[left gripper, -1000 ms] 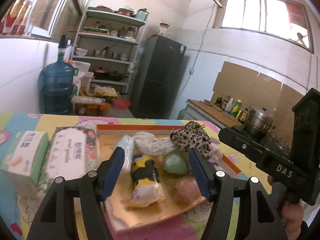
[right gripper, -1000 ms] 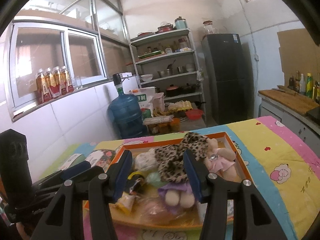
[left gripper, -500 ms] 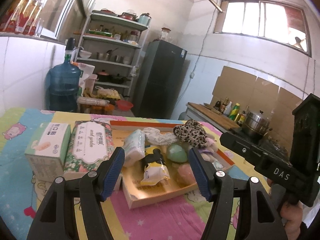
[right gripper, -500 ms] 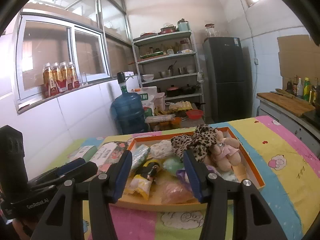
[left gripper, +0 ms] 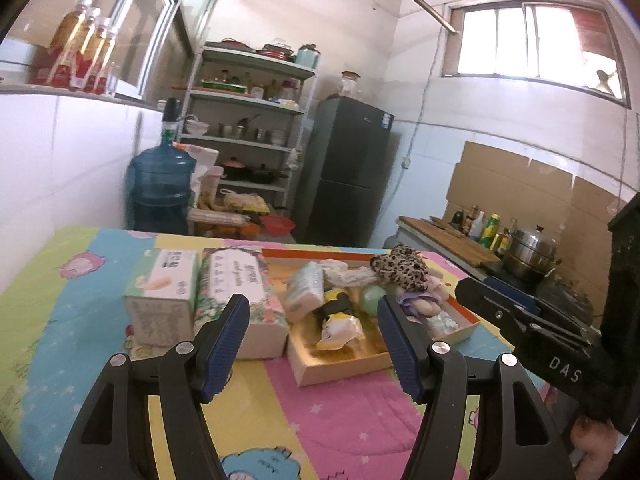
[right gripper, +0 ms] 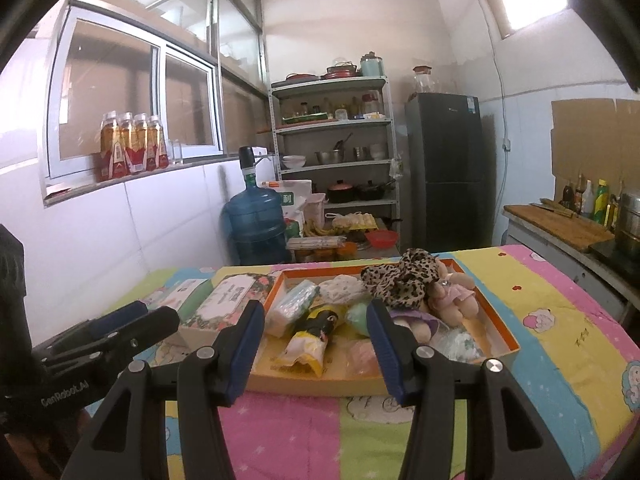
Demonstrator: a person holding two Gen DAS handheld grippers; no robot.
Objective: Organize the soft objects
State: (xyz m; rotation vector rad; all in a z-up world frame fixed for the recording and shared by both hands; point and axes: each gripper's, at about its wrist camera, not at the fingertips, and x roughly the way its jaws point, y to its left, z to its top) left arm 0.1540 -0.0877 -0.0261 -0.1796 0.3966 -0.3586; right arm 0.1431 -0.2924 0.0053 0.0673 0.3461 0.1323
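Note:
An orange-rimmed shallow box (right gripper: 506, 332) (left gripper: 466, 316) on the patterned table holds soft things: a leopard-print cloth (right gripper: 400, 278) (left gripper: 400, 268), a plush doll in pink (right gripper: 452, 296), a yellow and black soft toy (right gripper: 316, 328) (left gripper: 340, 320), a tissue pack (right gripper: 290, 308) (left gripper: 304, 290) and a pale green ball (right gripper: 358, 318) (left gripper: 372, 296). My left gripper (left gripper: 314, 332) is open and empty, short of the box's near left corner. My right gripper (right gripper: 316, 338) is open and empty too, in front of the box.
Two tissue boxes, a green one (left gripper: 162, 294) and a floral one (left gripper: 236, 284), stand left of the orange box. Behind the table are a water jug (right gripper: 256, 224), shelves (right gripper: 336, 152) and a dark fridge (right gripper: 444, 168). A counter with bottles and a pot (left gripper: 528, 248) runs along the right.
Both grippers have drawn back from the box, which now looks smaller and farther off. More bare tablecloth shows in front. Neither gripper's jaws have changed.

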